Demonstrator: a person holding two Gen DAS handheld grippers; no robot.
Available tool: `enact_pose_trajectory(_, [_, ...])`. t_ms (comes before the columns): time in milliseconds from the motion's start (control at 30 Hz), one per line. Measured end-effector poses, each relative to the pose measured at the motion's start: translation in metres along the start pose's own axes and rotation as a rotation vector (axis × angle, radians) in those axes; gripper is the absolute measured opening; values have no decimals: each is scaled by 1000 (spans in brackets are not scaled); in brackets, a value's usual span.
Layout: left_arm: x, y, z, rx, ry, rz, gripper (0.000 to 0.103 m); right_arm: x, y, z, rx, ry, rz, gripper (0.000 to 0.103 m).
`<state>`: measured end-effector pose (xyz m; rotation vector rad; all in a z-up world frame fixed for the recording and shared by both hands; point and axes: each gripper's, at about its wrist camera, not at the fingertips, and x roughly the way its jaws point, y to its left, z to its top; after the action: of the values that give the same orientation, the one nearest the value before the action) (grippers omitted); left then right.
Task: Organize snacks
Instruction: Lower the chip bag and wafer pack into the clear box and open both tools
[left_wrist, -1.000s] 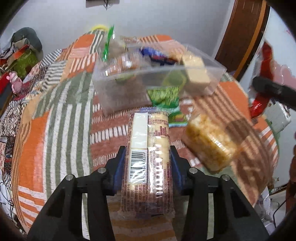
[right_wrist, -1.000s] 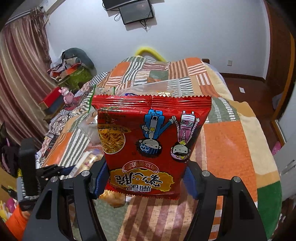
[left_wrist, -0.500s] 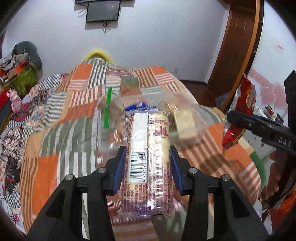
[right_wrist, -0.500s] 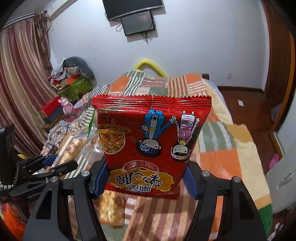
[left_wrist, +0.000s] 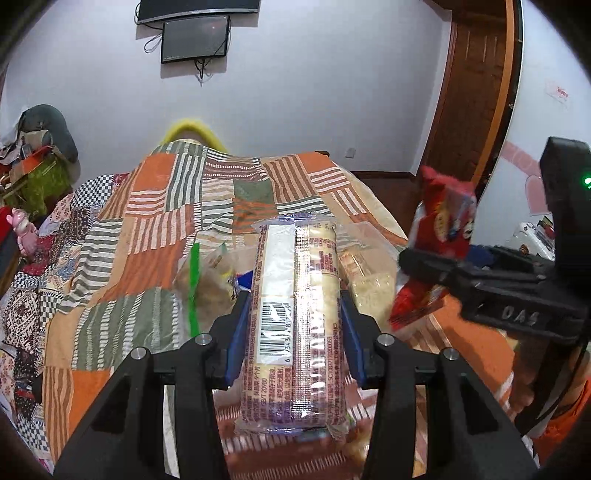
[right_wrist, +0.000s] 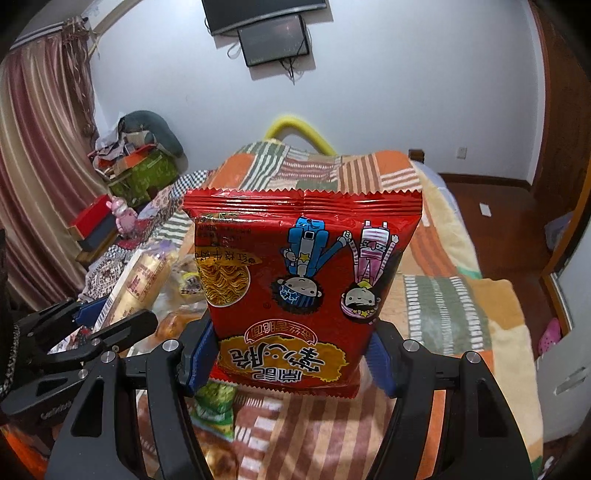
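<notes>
My left gripper (left_wrist: 295, 328) is shut on a long clear pack of cream wafers (left_wrist: 295, 317) with a barcode, held above the bed. My right gripper (right_wrist: 291, 362) is shut on a red noodle-snack bag (right_wrist: 299, 280) with two cartoon figures, held upright. The bag also shows in the left wrist view (left_wrist: 439, 236), and the wafer pack in the right wrist view (right_wrist: 142, 280). The clear plastic bin (left_wrist: 365, 254) with snacks lies below and behind the wafer pack, mostly hidden.
The patchwork bedspread (left_wrist: 155, 236) covers the bed. A green snack packet (right_wrist: 216, 402) and a clear bag with a green strip (left_wrist: 194, 280) lie on it. Clutter and a pink toy (right_wrist: 123, 218) stand at the left. A wooden door (left_wrist: 476, 85) is at the right.
Both grippers have risen and tilted up with their packs, so the wall and screen now show. The bin has dropped lower in view. The right gripper has come closer to the left.
</notes>
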<state>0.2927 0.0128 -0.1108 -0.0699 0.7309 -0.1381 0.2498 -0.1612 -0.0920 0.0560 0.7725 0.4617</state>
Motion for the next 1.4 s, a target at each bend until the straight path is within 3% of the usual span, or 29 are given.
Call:
enact_pose_trajectory(467, [64,5,17,-22,71,-8,45,55,-7,12,-17,126,-4,66])
enact_pose_trajectory(733, [74,8,15,-40,100,-15,45,52,-16,11,9,148,-6,68])
enact_pose_trajectory(900, [62,7,17,-33,78,-6,51,42,-18,14,21,135,10,74])
enact_pose_trajectory(967, [54,7,18,-30,63,-2,56,34,-18,15,20,119,19,75])
enact_pose_trajectory(1133, [29,5,18,-15,36,-4,58,13,-12,13,0,84,22,75])
enact_pose_trajectory(1400, [-14,8,-9,1,36,3,65,-14,1,-2,-32,59,34,79])
